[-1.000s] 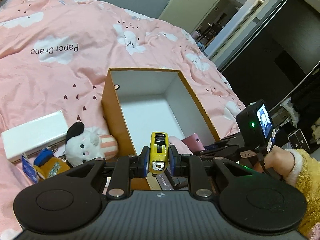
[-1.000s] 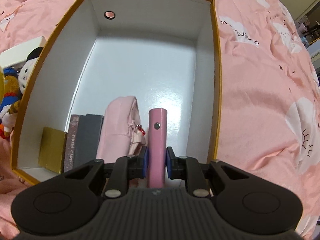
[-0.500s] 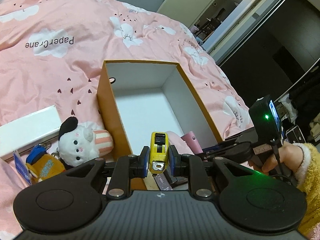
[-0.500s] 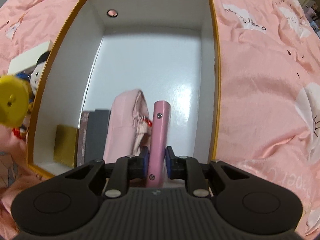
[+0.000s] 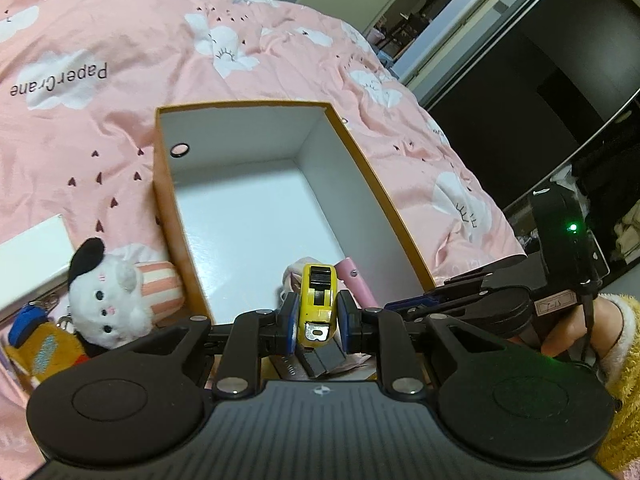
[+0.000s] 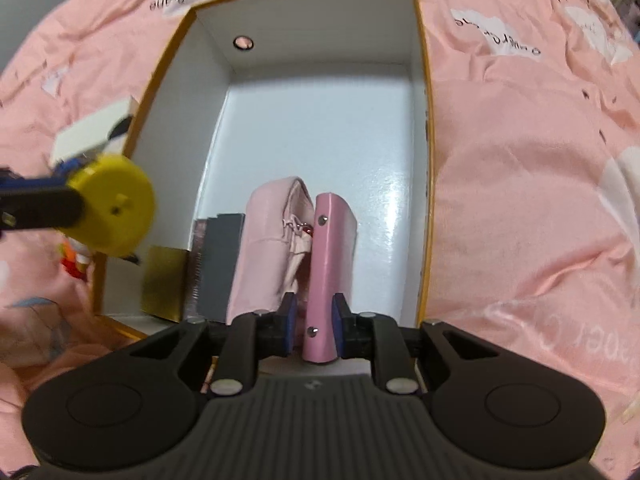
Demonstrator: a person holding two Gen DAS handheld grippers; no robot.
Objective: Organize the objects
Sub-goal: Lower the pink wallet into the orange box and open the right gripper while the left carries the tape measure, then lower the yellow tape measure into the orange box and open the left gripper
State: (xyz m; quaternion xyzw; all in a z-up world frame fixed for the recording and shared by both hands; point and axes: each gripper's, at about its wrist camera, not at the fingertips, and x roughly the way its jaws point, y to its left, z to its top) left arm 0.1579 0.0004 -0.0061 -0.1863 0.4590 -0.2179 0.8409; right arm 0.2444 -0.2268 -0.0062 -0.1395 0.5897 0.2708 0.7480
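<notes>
An orange box with a white inside (image 5: 360, 168) (image 6: 424, 92) lies open on the pink bed. My left gripper (image 5: 318, 318) is shut on a yellow tape measure (image 5: 318, 300), held over the box's near end; the tape measure shows at the left in the right wrist view (image 6: 112, 204). My right gripper (image 6: 313, 322) is shut on a pink case (image 6: 328, 256), standing on edge inside the box next to a pale pink pouch (image 6: 268, 240). Grey and gold flat boxes (image 6: 218, 264) stand beside the pouch.
A white plush with a black ear (image 5: 108, 288) and a blue and orange keychain toy (image 5: 36, 344) lie left of the box. A white flat box (image 5: 32, 256) lies further left. Dark furniture and a doorway are beyond the bed on the right.
My left gripper moved right with the tape measure, over the box's near end. My right gripper lowered the pink case deeper into the box beside the pouch.
</notes>
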